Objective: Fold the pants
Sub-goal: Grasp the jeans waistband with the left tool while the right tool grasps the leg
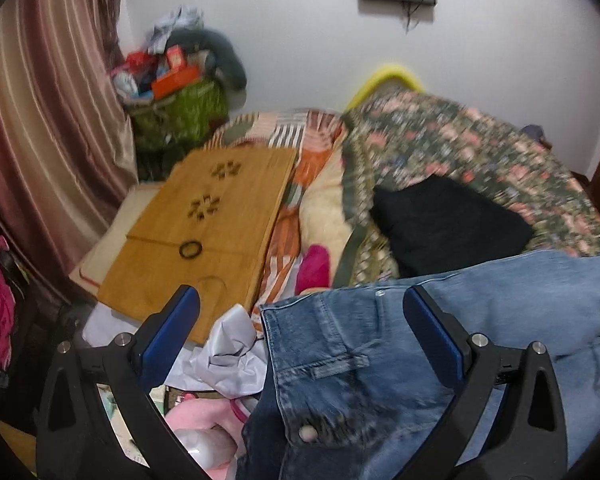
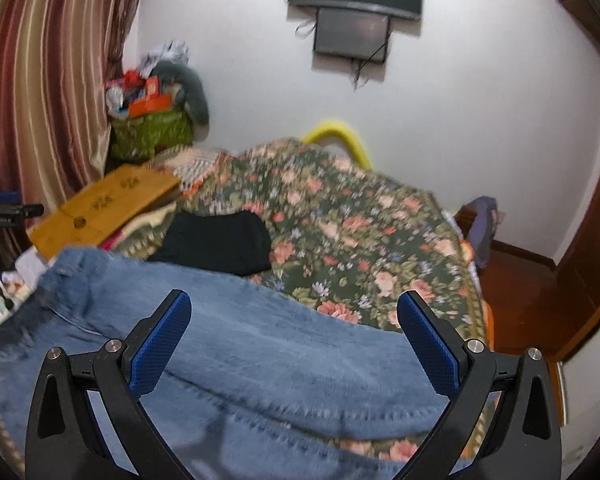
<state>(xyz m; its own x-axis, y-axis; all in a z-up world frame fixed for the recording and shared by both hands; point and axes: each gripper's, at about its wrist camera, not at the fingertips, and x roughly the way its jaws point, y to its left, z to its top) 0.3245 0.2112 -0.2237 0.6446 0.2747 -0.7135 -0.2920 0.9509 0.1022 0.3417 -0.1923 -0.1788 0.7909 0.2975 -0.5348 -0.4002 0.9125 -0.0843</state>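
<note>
Light blue jeans [image 1: 380, 360] lie on the bed in front of me, waistband and metal button toward the left wrist camera. My left gripper [image 1: 300, 328] is open, its blue-padded jaws wide apart above the waistband, holding nothing. In the right wrist view the jeans [image 2: 260, 344] spread across the near bed, a stitched seam running under the gripper. My right gripper [image 2: 294, 328] is open above the denim and empty. I cannot tell whether either gripper touches the cloth.
A floral bedspread [image 2: 360, 232] covers the bed. A folded black garment [image 2: 220, 240] lies beyond the jeans. A wooden board [image 1: 204, 224] lies at the left. White paper [image 1: 228, 352], pink items and a full green basket [image 1: 180, 108] crowd the left side by the striped curtain.
</note>
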